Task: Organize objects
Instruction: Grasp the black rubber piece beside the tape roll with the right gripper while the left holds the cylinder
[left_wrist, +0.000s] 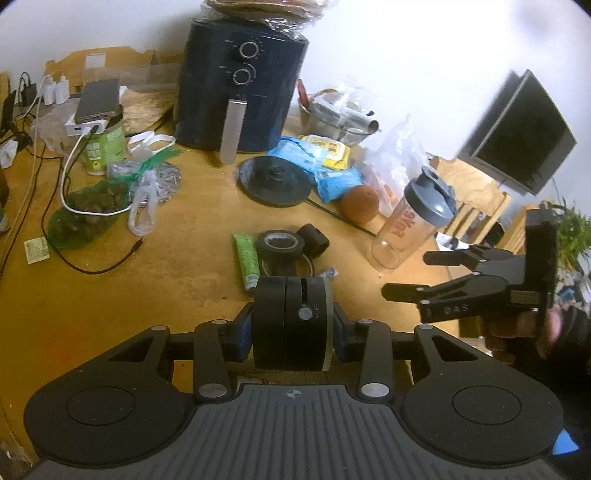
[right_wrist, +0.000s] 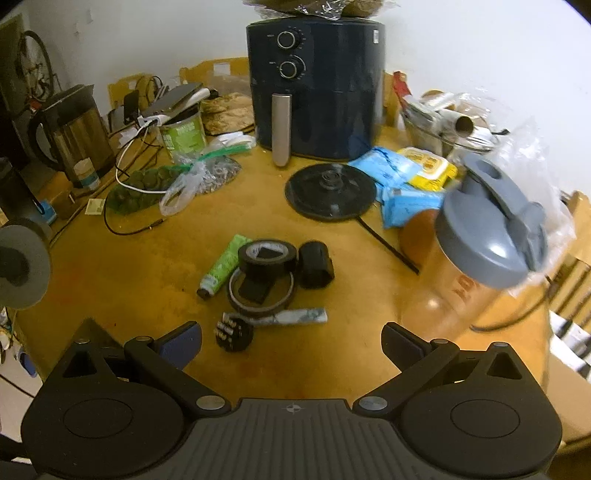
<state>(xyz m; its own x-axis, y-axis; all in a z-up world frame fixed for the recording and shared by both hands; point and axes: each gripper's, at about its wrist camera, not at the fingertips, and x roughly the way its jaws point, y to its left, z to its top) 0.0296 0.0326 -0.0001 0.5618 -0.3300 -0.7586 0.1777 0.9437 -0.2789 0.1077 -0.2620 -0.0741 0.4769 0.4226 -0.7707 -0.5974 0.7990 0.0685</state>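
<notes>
Step in hand: sorting small clutter on the table (right_wrist: 110, 280); the left gripper (left_wrist: 291, 328) carries one item, and the right gripper (right_wrist: 291, 343) looks free to fetch another.
Left fingers: closed to a narrow gap on a black disc-shaped gadget (left_wrist: 291, 321) with a slider marked OFF; the blue pads press its two flat faces, and it stands on edge between them, above the table.
Right fingers: spread wide and empty, hovering over bare wood at the near side of the table.
Small pile: a green tube (right_wrist: 223, 266), a black tape roll (right_wrist: 266, 258), a brown tape ring (right_wrist: 260, 295), a black strap (right_wrist: 314, 264), a crumpled wrapper (right_wrist: 295, 316) and a round black piece with metal pins (right_wrist: 233, 334) lie close together mid-table.
Relative to right fingers: the pinned piece lies just ahead of the left finger; the rest sit a little beyond, between the two fingers' lines.
Shaker bottle: clear with a grey lid (right_wrist: 484, 236), blurred, close by the right finger's outer side.
Next move: probably setting the gadget beside the pile, or lowering the right fingers around a pile item; either needs care, since things touch.
</notes>
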